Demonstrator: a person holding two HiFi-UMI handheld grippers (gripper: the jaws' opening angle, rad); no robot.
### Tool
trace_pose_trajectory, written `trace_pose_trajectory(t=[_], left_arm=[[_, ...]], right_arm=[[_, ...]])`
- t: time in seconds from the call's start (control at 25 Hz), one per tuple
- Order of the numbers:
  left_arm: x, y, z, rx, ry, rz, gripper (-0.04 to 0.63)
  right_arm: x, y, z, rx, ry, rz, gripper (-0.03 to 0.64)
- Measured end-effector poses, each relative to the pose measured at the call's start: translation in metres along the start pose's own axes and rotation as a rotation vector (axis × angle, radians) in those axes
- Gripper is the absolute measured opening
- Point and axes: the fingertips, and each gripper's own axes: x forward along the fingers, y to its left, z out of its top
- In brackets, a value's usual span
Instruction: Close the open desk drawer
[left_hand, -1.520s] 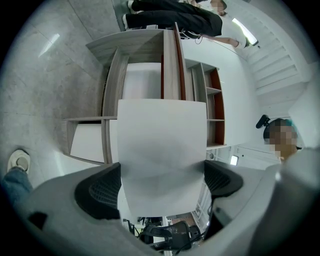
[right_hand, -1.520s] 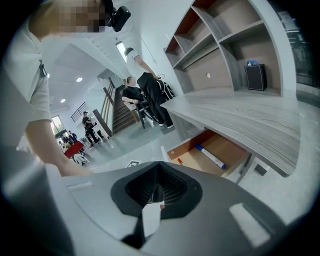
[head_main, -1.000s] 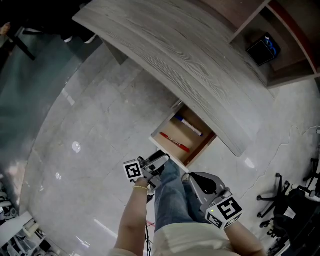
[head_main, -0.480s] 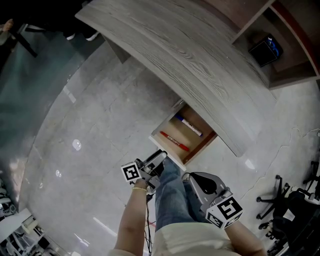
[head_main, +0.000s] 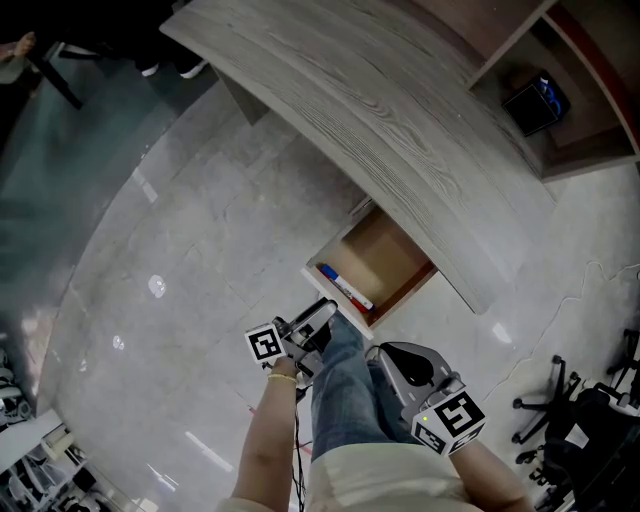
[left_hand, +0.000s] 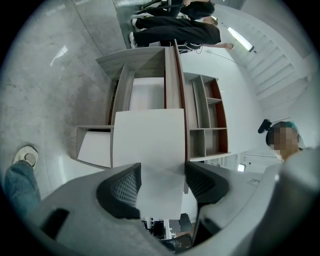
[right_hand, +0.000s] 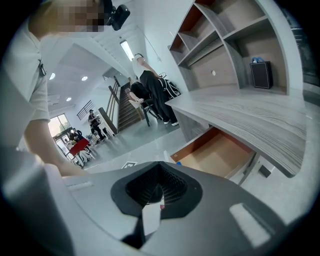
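Note:
Under the grey wood desk top (head_main: 400, 110) the drawer (head_main: 385, 255) stands pulled out, showing a bare brown floor. A blue pen and a red pen (head_main: 345, 288) lie against its front wall. My left gripper (head_main: 325, 312) is level at the drawer's white front (left_hand: 147, 145). Its jaws have just been closing, and the panel fills the gap between the pads (left_hand: 125, 187) of the left gripper (left_hand: 162, 185). My right gripper (head_main: 385, 358) hangs back beside the person's knee, shut and empty. From the right gripper (right_hand: 159, 192) the open drawer (right_hand: 220, 152) shows ahead.
A shelf unit holding a black box (head_main: 528, 100) stands behind the desk. Office chairs (head_main: 590, 410) crowd the right edge. The person's jeans-clad leg (head_main: 345, 390) is between the grippers. People stand beyond the desk's far end (right_hand: 155, 90). Polished floor lies to the left.
The blue pen has slid from the middle of the drawer to its front wall, beside the red one. The left gripper's jaws have narrowed. The right gripper has stayed put.

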Motion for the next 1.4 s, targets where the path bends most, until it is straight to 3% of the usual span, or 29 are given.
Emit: trace_pose_trajectory(t=[0.2, 0.48, 0.92, 1.08, 1.28, 1.4], left_arm=[[-0.006, -0.005, -0.002, 0.006, -0.040, 0.025, 0.207], [-0.021, -0.021, -0.005, 0.036, -0.087, 0.083, 0.001], [-0.018, -0.065, -0.016, 0.106, -0.095, 0.117, -0.002], [-0.015, -0.083, -0.021, 0.153, -0.099, 0.162, -0.002], [-0.006, -0.117, -0.028, 0.352, -0.064, 0.208, -0.002], [-0.003, -0.136, -0.033, 0.421, -0.072, 0.250, -0.002]], right_arm=[[-0.006, -0.001, 0.003, -0.013, -0.014, 0.003, 0.006], [-0.017, 0.004, 0.010, -0.035, -0.039, 0.012, 0.006], [-0.039, 0.005, 0.015, -0.064, -0.068, -0.004, 0.006], [-0.048, 0.004, 0.014, -0.076, -0.078, -0.016, 0.006], [-0.058, 0.004, 0.011, -0.087, -0.076, -0.028, 0.006], [-0.063, 0.004, 0.014, -0.090, -0.087, -0.029, 0.006]])
